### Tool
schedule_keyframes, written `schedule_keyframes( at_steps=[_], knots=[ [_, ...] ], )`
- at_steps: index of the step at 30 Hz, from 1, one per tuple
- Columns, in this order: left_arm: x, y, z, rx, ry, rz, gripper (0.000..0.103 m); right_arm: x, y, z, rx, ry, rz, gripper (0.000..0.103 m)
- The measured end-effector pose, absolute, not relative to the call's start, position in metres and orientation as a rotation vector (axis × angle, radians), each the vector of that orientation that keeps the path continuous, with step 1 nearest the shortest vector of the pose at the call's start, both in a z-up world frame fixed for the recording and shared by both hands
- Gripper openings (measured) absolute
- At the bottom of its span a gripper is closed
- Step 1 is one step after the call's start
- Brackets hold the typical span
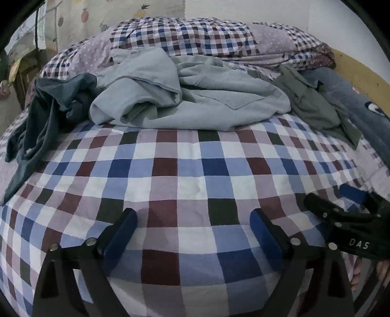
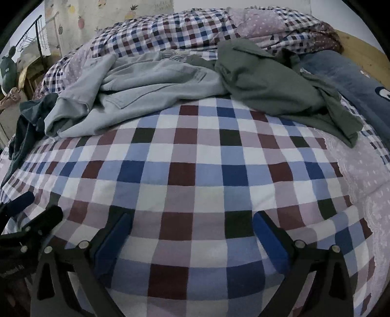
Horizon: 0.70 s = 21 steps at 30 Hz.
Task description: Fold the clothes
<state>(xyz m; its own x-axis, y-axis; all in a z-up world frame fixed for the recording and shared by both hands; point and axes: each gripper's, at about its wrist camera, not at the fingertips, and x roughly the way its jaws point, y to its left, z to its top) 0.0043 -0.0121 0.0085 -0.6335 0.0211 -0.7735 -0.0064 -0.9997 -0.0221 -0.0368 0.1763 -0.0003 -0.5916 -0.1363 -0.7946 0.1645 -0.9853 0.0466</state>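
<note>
A rumpled pale grey-blue garment [image 1: 185,97] [image 2: 136,83] lies in a heap across the far half of the checked bed cover [image 1: 190,175] [image 2: 195,170]. A dark teal garment [image 1: 41,122] [image 2: 26,122] trails off its left side. An olive-green garment [image 1: 314,104] [image 2: 275,87] lies crumpled to its right. My left gripper [image 1: 193,217] is open above bare cover, well short of the clothes. My right gripper [image 2: 192,222] is open too, with nothing between its blue pads. Each gripper shows at the edge of the other's view, the right gripper [image 1: 334,197] and the left gripper [image 2: 36,204].
A folded checked and dotted duvet [image 1: 195,36] [image 2: 195,31] is piled at the back. A blue denim-coloured pillow [image 1: 353,102] [image 2: 346,75] lies along the wooden bed frame [image 1: 365,73] [image 2: 363,51] at right. A clothes rail and fruit-print curtain [image 2: 73,19] stand at left.
</note>
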Motion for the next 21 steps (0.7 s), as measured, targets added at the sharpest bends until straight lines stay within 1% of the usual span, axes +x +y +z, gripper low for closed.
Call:
schedule_keyframes(
  at_steps=[4,21],
  knots=[
    [0.0028,-0.0130,0.0064,-1.350,-0.024,2.828,0.100,-0.0353,0.1749,-0.0021,1.321,0.062,-2.670,0.103],
    [-0.0005,-0.0131,0.0050,-1.350,-0.019,2.833,0.101,-0.0351,0.1750,-0.0038,1.328,0.042,-2.676,0.103]
  ],
)
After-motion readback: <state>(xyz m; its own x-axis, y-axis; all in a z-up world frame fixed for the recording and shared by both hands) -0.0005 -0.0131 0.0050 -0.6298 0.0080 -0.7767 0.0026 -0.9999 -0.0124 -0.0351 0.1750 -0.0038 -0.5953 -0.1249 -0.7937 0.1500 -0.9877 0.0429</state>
